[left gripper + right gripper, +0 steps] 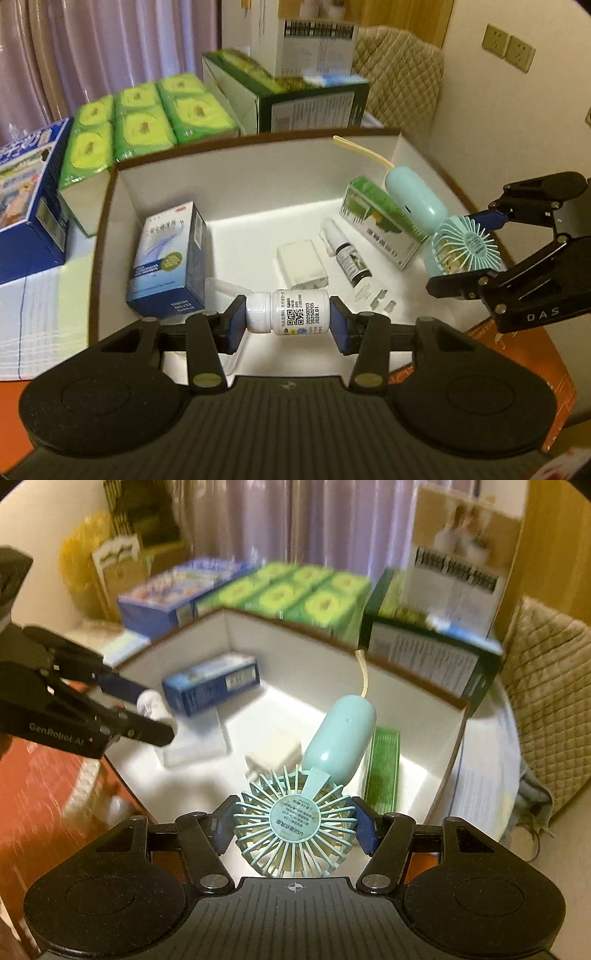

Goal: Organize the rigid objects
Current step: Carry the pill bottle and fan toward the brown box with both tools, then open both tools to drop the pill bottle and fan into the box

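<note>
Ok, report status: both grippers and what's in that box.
Left gripper shut on white pill bottle, over the box. Right gripper shut on mint handheld fan. Charger, dropper bottle lie below.

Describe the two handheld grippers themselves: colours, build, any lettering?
Both are matte black, with linkage arms on silver pivot screws, blue finger pads and a ribbed base flanked by round discs. The left gripper reads "GenRobot.AI" in the right wrist view; the right gripper shows "DAS" in the left wrist view. No cables or sleeves visible.
</note>
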`<action>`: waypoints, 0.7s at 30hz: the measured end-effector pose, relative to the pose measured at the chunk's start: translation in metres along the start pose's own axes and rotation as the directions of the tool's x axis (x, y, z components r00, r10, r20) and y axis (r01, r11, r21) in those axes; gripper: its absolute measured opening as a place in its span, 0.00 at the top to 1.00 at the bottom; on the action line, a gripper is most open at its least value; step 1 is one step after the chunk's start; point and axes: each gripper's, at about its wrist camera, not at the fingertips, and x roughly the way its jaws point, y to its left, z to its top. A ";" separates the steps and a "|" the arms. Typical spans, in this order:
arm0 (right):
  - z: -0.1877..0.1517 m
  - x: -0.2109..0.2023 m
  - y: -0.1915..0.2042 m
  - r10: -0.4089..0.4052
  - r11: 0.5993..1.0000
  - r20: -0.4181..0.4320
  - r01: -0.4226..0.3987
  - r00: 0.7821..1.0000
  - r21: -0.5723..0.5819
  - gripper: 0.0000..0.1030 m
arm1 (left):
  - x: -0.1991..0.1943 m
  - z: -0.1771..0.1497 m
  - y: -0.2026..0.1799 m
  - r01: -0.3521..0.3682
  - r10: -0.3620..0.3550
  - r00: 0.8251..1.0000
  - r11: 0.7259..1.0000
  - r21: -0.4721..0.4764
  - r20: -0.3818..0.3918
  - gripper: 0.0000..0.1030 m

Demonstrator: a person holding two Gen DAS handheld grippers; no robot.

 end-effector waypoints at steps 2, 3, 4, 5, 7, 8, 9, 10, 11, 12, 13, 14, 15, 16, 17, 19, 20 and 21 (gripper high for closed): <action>0.001 0.010 -0.002 -0.016 1.000 -0.057 0.016 0.998 -0.008 0.42 | 0.007 0.001 0.000 0.002 -0.002 1.000 1.000 0.003 -0.014 0.59; 0.002 0.014 -0.003 -0.020 1.000 -0.086 0.019 0.996 -0.014 0.42 | 0.010 0.001 -0.001 0.004 -0.004 1.000 1.000 0.003 -0.020 0.59; 0.002 0.018 -0.004 -0.019 1.000 -0.115 0.017 0.993 -0.023 0.42 | 0.014 0.002 -0.001 0.005 -0.005 1.000 1.000 0.003 -0.029 0.59; 0.004 0.022 -0.005 -0.018 0.999 -0.139 0.014 0.990 -0.032 0.42 | 0.017 0.003 -0.001 0.006 -0.006 0.999 1.000 0.004 -0.037 0.59; 0.004 0.029 -0.007 -0.017 0.998 -0.183 0.006 0.983 -0.058 0.42 | 0.024 0.003 -0.002 0.009 -0.009 0.999 1.000 0.005 -0.053 0.59; 0.004 0.034 -0.009 -0.015 0.998 -0.203 0.001 0.979 -0.067 0.42 | 0.027 0.004 -0.002 0.011 -0.010 0.998 1.000 0.006 -0.058 0.59; 0.004 0.038 -0.011 -0.011 0.998 -0.220 -0.005 0.976 -0.070 0.42 | 0.030 0.004 -0.002 0.015 -0.014 0.998 1.000 0.007 -0.063 0.59; 0.005 0.040 -0.012 0.006 0.997 -0.230 -0.023 0.973 -0.075 0.42 | 0.032 0.004 -0.002 0.018 -0.017 0.997 1.000 0.007 -0.069 0.59; 0.007 0.043 -0.012 0.012 0.997 -0.238 -0.031 0.971 -0.077 0.42 | 0.035 0.005 -0.002 0.020 -0.019 0.997 1.000 0.009 -0.075 0.59; 0.008 0.044 -0.012 0.019 0.996 -0.250 -0.040 0.968 -0.077 0.42 | 0.037 0.005 -0.002 0.022 -0.021 0.997 1.000 0.011 -0.081 0.59; 0.009 0.047 -0.013 0.027 0.996 -0.264 -0.048 0.964 -0.076 0.42 | 0.039 0.005 -0.002 0.022 -0.021 0.996 1.000 0.013 -0.085 0.59; 0.012 0.048 -0.013 0.031 0.996 -0.273 -0.054 0.961 -0.077 0.42 | 0.040 0.005 -0.001 0.023 -0.022 0.996 1.000 0.015 -0.088 0.59; 0.013 0.050 -0.014 0.038 0.995 -0.279 -0.061 0.960 -0.074 0.42 | 0.042 0.005 -0.001 0.025 -0.023 0.995 1.000 0.016 -0.092 0.59; 0.014 0.051 -0.015 0.039 0.996 -0.280 -0.060 0.959 -0.068 0.42 | 0.043 0.005 -0.001 0.025 -0.024 0.995 1.000 0.016 -0.095 0.59; 0.016 0.052 -0.016 0.028 0.996 -0.280 -0.049 0.959 -0.068 0.42 | 0.043 0.004 -0.001 0.027 -0.025 0.995 0.999 0.018 -0.097 0.59; 0.019 0.055 -0.018 0.015 0.996 -0.281 -0.038 0.960 -0.078 0.42 | 0.046 0.004 0.000 0.028 -0.026 0.994 0.999 0.017 -0.105 0.59; 0.022 0.055 -0.019 0.019 0.996 -0.285 -0.042 0.958 -0.077 0.42 | 0.047 0.004 0.001 0.029 -0.027 0.994 0.999 0.017 -0.108 0.59; 0.023 0.056 -0.019 0.025 0.996 -0.292 -0.049 0.956 -0.075 0.42 | 0.048 0.003 0.001 0.030 -0.028 0.993 0.999 0.016 -0.112 0.59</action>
